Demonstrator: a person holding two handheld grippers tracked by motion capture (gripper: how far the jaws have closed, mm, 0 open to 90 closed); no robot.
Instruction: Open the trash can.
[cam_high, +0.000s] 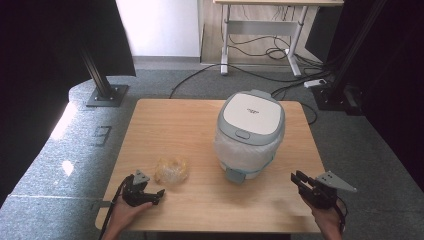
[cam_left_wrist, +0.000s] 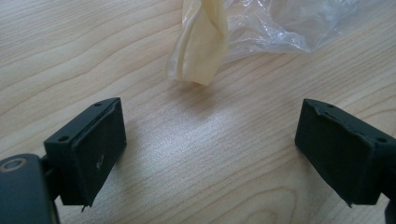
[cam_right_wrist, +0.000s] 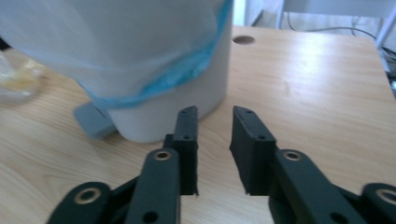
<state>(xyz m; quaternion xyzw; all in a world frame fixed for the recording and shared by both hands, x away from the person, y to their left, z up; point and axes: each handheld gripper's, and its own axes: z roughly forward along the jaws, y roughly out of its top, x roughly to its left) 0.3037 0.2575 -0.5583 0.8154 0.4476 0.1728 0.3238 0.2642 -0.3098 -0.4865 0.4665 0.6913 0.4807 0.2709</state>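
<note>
A grey pedal bin (cam_high: 250, 131) with a shut white lid and a white liner edged in blue stands right of the table's centre. A crumpled clear plastic bag (cam_high: 171, 170) holding something pale yellow lies at the front left. My left gripper (cam_high: 157, 196) rests just in front of it near the table's front edge, open. In the left gripper view its jaws stand wide apart over bare wood, short of the yellowish piece (cam_left_wrist: 201, 42) and the clear plastic (cam_left_wrist: 280, 23). My right gripper (cam_high: 298, 178) is at the front right, open by a narrow gap and holding nothing, aimed at the bin's base (cam_right_wrist: 177, 93).
The wooden table (cam_high: 170, 125) has a round cable hole (cam_right_wrist: 243, 40) near its far right. The bin's grey foot pedal (cam_high: 235, 175) sticks out toward me. Beyond the table are a black stand base (cam_high: 106, 95), floor cables and a desk frame (cam_high: 260, 30).
</note>
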